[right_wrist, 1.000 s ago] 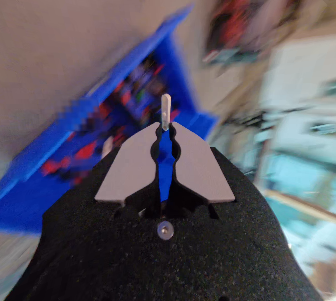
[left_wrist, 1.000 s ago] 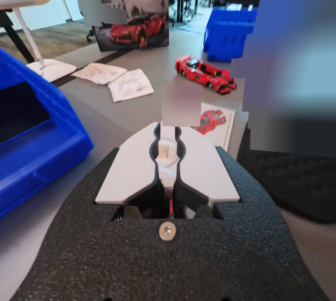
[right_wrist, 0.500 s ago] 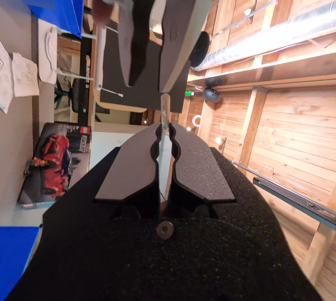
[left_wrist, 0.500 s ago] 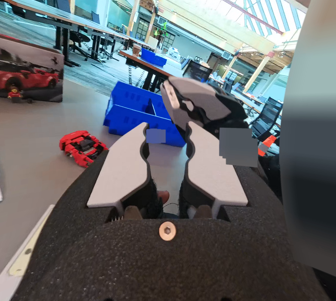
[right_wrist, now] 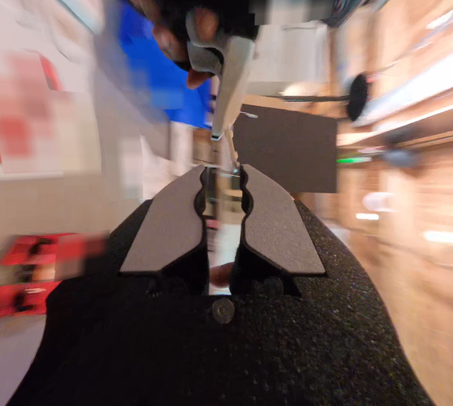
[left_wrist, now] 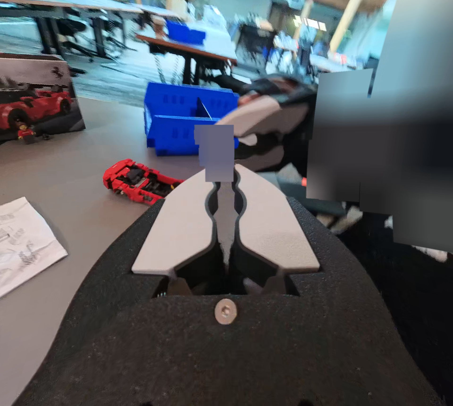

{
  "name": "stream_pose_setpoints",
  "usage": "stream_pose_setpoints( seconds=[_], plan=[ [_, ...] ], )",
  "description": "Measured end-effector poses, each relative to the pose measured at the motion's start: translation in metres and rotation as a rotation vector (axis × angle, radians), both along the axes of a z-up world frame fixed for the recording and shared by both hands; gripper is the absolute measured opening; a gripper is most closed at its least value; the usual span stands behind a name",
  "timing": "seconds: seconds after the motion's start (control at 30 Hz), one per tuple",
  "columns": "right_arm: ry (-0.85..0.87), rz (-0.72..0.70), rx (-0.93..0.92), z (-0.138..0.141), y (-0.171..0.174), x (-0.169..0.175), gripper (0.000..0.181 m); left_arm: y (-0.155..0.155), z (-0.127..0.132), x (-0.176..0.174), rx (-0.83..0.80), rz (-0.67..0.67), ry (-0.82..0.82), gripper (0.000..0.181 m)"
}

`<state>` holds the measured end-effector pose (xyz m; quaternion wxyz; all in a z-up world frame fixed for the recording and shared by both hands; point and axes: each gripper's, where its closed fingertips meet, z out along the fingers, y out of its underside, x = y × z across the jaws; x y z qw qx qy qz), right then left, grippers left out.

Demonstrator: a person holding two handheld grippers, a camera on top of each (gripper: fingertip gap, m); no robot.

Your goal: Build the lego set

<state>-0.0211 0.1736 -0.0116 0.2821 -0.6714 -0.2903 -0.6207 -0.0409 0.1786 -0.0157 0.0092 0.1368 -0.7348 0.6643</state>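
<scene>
A red lego car [left_wrist: 139, 182] lies on the grey table [left_wrist: 61, 169], left of my left gripper [left_wrist: 220, 170]. The left jaws stand close together; a mosaic patch hides their tips. The right gripper's pale fingers [left_wrist: 257, 112] point at them from beyond, blurred. In the right wrist view my right gripper [right_wrist: 223, 169] has its jaws apart. A thin clear piece [right_wrist: 232, 151] leans from the left gripper's closed tips [right_wrist: 217, 135] down to my right fingertip. The left gripper seems to hold it. A hand [right_wrist: 171, 34] grips the left tool above.
A blue parts bin [left_wrist: 181, 124] stands behind the car. The lego box [left_wrist: 36, 100] stands at the far left, and a paper sheet [left_wrist: 24, 242] lies at the near left. A dark chair back [left_wrist: 416, 296] fills the right. My two grippers' fingertips are within a few centimetres of each other.
My left jaws have narrowed from wide open and the left view has tipped down toward the table. My right jaws have opened off the clear piece, and the left gripper's tips now meet it.
</scene>
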Motion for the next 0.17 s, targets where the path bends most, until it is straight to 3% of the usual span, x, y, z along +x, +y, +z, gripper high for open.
stream_pose_setpoints(
  seconds=[0.03,0.1,0.17],
  plan=[
    [0.252,0.033,0.049,-0.01,-0.002,-0.004,0.026,0.003,-0.007,-0.005,0.054,-0.07,-0.03,0.008],
    [0.849,0.112,0.175,-0.024,-0.005,-0.02,0.035,0.01,-0.021,-0.015,0.149,-0.214,-0.068,0.007],
    [1.32,0.228,0.248,-0.024,-0.002,-0.044,0.045,0.013,-0.033,-0.023,0.238,-0.333,-0.123,0.008]
  ],
)
